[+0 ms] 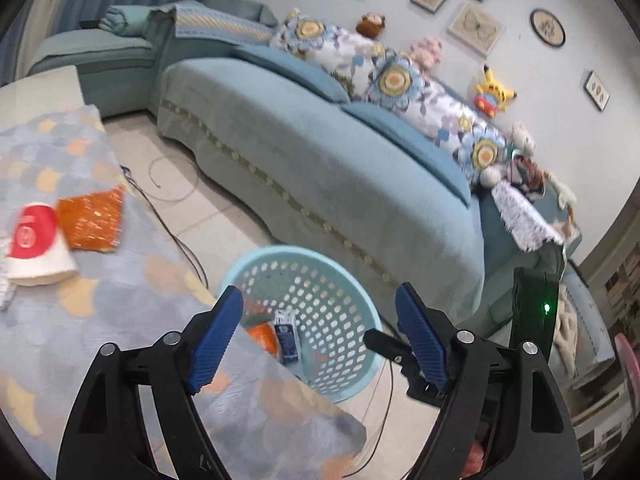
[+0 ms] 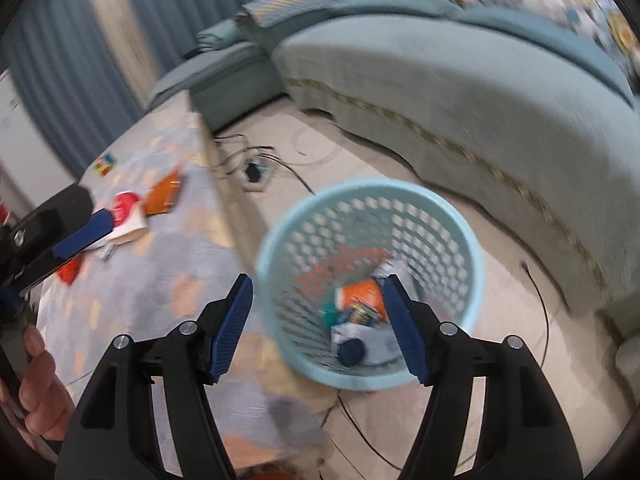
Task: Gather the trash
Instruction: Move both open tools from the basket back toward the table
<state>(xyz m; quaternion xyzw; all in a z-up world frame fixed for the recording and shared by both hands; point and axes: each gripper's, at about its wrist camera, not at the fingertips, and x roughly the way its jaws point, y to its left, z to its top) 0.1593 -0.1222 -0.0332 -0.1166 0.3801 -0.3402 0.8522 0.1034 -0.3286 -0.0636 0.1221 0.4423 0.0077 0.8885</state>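
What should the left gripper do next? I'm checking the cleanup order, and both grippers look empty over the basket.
Probably swing the left gripper, open and empty, back over the table to the red-and-white paper cup beside the orange packet. The basket already holds trash; those two still lie out.

Basket (image 2: 370, 196) stands on floor between table (image 2: 160, 280) and sofa (image 2: 460, 92).

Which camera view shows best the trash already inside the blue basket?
The right wrist view: it looks down into the blue basket, so the trash inside shows across the bottom, though blurred. In the left wrist view the table edge and the basket's near wall hide most of it; only a small carton and something orange show.
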